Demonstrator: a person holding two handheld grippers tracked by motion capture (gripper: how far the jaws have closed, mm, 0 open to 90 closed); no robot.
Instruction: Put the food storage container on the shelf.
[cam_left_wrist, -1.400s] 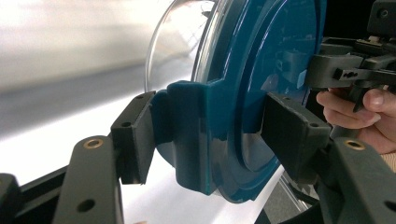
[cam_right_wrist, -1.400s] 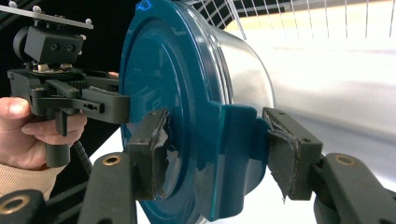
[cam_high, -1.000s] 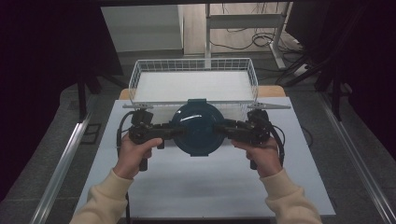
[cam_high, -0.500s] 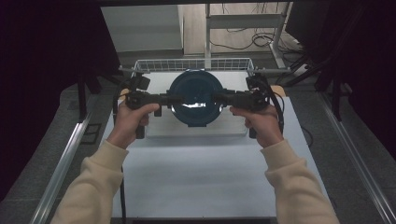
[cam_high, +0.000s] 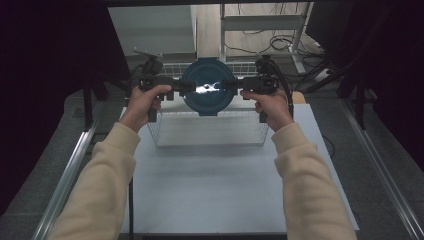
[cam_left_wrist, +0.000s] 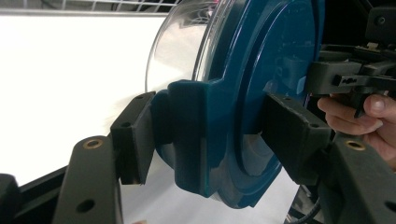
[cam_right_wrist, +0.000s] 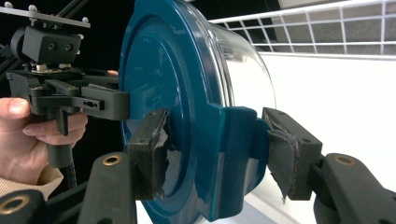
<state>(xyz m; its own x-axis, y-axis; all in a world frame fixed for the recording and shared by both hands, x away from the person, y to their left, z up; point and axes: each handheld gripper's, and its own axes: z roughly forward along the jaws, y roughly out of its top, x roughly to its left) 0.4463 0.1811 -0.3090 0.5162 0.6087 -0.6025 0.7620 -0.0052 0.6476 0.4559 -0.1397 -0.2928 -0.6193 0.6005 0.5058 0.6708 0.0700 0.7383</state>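
A round clear container with a dark blue lid (cam_high: 206, 95) hangs in the air above the far part of a wire basket (cam_high: 207, 144), lid turned toward the person. My left gripper (cam_high: 183, 87) clamps its left side and my right gripper (cam_high: 229, 85) its right side. In the left gripper view the jaws (cam_left_wrist: 205, 135) are shut across a blue latch tab and the lid (cam_left_wrist: 261, 56), with the clear bowl on the far side. In the right gripper view the jaws (cam_right_wrist: 219, 154) grip the opposite latch tab of the lid (cam_right_wrist: 154, 70); the pads (cam_right_wrist: 287, 149) look torn.
The white wire basket stands at the far end of the white table (cam_high: 210, 185), and its mesh shows in the right gripper view (cam_right_wrist: 327, 28). Metal rails (cam_high: 70, 175) run along both table sides. Dark curtains, shelving and cables lie beyond the table.
Both hands have carried the container away from the person and upward, from just above the table's middle to over the wire basket. Both grips stay the same.
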